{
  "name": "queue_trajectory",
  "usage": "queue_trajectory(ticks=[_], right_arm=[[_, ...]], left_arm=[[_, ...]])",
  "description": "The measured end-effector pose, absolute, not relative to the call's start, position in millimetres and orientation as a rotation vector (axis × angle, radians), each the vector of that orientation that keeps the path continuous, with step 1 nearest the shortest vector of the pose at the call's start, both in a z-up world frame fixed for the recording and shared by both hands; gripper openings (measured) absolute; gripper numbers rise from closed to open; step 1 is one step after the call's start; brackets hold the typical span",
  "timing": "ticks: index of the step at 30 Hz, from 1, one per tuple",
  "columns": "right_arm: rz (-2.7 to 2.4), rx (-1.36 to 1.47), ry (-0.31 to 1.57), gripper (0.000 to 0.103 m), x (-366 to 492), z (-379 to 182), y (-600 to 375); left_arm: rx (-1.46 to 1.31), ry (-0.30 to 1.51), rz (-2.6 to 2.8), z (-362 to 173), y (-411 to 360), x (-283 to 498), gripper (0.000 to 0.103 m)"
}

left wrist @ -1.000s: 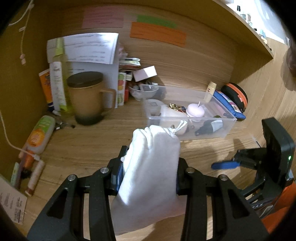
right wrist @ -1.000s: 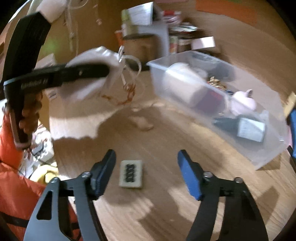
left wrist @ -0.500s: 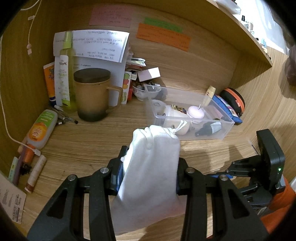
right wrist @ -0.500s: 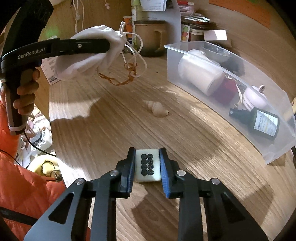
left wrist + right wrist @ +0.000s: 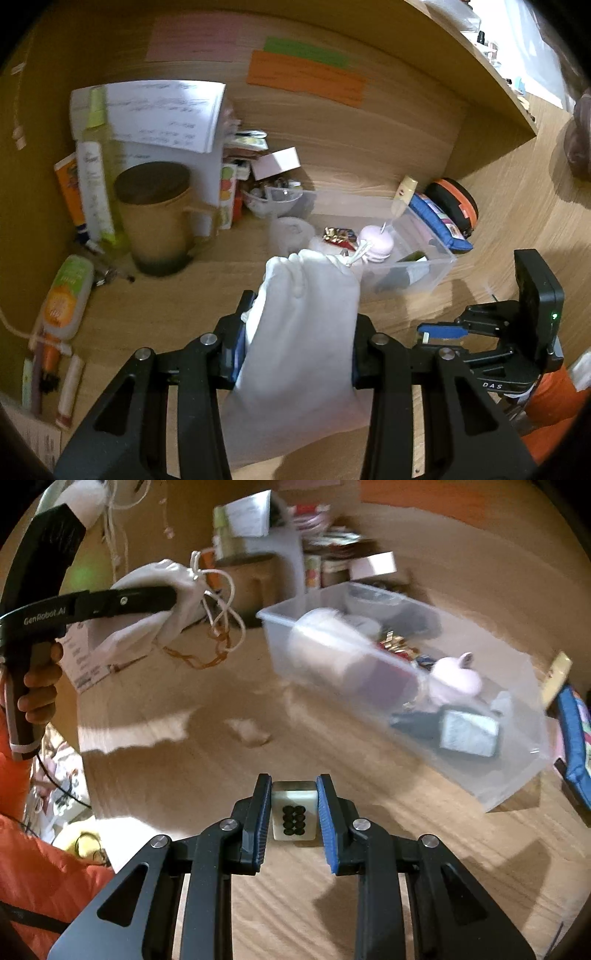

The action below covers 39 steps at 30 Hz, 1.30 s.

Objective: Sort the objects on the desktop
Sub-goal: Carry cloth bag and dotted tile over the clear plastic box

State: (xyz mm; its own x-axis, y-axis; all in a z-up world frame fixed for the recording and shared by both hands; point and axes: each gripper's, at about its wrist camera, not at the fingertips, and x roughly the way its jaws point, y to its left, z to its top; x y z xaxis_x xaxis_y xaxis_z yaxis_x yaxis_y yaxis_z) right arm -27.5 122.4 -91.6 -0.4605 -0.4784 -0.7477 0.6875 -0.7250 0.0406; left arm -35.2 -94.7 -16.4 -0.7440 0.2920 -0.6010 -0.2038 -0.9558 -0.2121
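I've got both hands loaded right now. My left gripper point(image 5: 295, 354) has its fingers clamped on the white drawstring pouch point(image 5: 303, 325), squeezed around its middle, neck pointing away from me, cords point(image 5: 218, 602) dangling loose off the front. My right gripper point(image 5: 293, 812) has its fingers pinched narrow on a mahjong tile point(image 5: 294, 810), the face with the dark dots turned up toward me, and it looks clear of the counter point(image 5: 332, 886), though I can't be sure of the gap.

Progress check, as I read it: the clear plastic bin point(image 5: 517, 786) ahead of my right hand already holds a fair haul: a white roll point(image 5: 325, 642), a pink round trinket point(image 5: 456, 681), a small dark bottle with a label point(image 5: 461, 731), some shiny wrappers point(image 5: 338, 235). So a good part of the sorting looks done. Still out: a small tan shell-like piece point(image 5: 247, 731), blurred, lying alone on the bare counter between pouch and bin. And the far corner stays busy: a lidded brown mug point(image 5: 155, 218), a tall spray bottle point(image 5: 94, 173), tubes along the left edge, papers, a blue pouch point(image 5: 439, 223) beside the bin.

What's left for me: the tile needs a home, either the pouch or the bin, I can't tell which from here, then the shell piece, then that clutter
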Motion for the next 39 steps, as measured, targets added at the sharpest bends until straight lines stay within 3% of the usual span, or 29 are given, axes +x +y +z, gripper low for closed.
queue_trajectory(ticks=[13, 39], right_arm=[[-2.299, 0.954, 0.291, 0.022, -63.2, -64.9, 155.6], [-2.348, 0.868, 0.271, 0.022, -113.0, -33.6, 160.2]], left_arm=[[-1.016, -0.314, 2.563, -10.8, -85.9, -88.4, 0.040], [-0.947, -0.216, 2.572, 6.8, -58.0, -129.5, 0.040]])
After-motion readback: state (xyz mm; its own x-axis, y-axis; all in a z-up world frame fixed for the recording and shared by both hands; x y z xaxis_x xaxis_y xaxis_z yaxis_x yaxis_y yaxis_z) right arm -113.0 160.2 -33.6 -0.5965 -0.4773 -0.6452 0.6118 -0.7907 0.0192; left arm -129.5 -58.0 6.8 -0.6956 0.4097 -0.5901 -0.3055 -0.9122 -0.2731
